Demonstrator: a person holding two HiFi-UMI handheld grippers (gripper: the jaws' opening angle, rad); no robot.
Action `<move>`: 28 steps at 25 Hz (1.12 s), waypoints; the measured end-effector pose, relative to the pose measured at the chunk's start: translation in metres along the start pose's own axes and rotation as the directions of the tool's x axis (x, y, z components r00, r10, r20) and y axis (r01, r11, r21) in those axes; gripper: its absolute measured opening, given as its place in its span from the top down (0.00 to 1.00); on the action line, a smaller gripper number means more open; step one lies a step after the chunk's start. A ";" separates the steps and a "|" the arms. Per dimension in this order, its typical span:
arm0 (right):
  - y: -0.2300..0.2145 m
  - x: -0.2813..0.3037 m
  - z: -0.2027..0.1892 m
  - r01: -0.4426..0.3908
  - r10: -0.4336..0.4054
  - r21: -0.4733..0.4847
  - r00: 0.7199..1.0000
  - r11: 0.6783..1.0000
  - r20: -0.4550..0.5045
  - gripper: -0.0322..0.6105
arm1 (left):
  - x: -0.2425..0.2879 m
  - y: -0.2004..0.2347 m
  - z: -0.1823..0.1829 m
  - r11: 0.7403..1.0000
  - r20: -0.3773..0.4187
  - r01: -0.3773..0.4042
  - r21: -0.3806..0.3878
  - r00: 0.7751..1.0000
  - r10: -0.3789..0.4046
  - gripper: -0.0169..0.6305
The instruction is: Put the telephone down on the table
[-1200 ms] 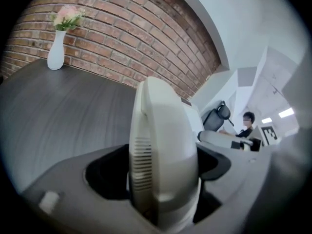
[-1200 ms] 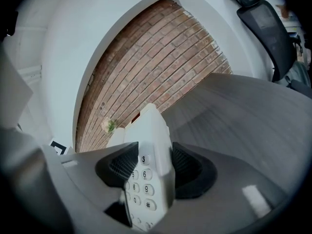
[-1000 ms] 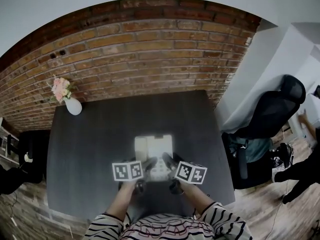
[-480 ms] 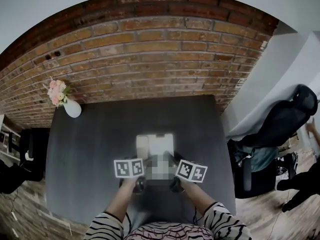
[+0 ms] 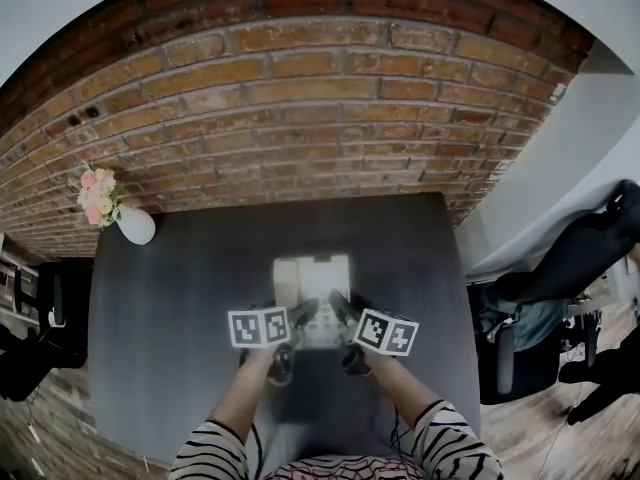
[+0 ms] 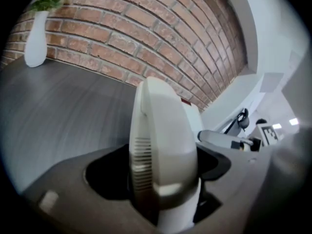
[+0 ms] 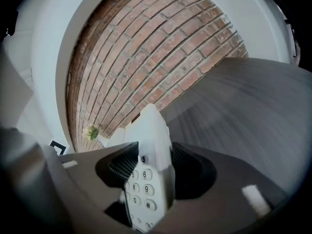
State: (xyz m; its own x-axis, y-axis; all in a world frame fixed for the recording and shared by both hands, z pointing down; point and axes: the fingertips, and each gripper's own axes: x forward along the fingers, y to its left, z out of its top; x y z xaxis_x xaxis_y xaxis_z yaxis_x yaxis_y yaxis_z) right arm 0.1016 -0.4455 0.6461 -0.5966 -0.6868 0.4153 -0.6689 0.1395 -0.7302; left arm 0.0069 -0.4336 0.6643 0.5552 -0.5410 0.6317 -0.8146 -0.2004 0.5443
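A white desk telephone [image 5: 312, 286] is held between both grippers over the dark grey table [image 5: 180, 308]. My left gripper [image 5: 299, 319] is shut on its left side, where the handset [image 6: 163, 145] fills the gap between the jaws. My right gripper [image 5: 338, 315] is shut on its right side, with the keypad [image 7: 142, 186] showing between the dark pads. In the left gripper view my left gripper [image 6: 163, 179] points down at the tabletop. My right gripper [image 7: 147, 172] points across the table at the brick wall. Whether the telephone's base touches the table is hidden.
A white vase with pink flowers [image 5: 122, 218] stands at the table's far left corner, also in the left gripper view as the vase [image 6: 36, 38]. A brick wall [image 5: 320, 98] runs behind the table. A black office chair [image 5: 585, 258] stands off the right edge.
Both grippers have carried the telephone forward, away from the person and farther over the table, and a little lower. Both grips are unchanged.
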 end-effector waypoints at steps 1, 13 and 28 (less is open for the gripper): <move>-0.001 0.006 0.004 -0.002 0.002 0.001 1.000 1.000 0.004 0.63 | 0.004 0.003 0.005 1.000 0.002 -0.001 0.005 1.000 0.001 0.37; -0.020 0.058 0.038 0.000 0.000 -0.009 1.000 1.000 0.012 0.63 | 0.046 0.027 0.049 1.000 0.009 -0.005 0.015 1.000 0.004 0.37; -0.048 0.098 0.044 0.027 -0.027 0.030 0.999 0.999 -0.032 0.63 | 0.083 0.053 0.059 0.999 -0.048 -0.032 -0.013 0.998 0.032 0.37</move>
State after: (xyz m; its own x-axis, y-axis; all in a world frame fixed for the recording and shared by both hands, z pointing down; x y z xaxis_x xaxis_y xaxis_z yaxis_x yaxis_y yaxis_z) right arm 0.0946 -0.5507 0.6975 -0.5926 -0.6668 0.4518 -0.6712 0.0988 -0.7347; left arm 0.0002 -0.5376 0.7126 0.5366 -0.5075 0.6741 -0.8298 -0.1724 0.5308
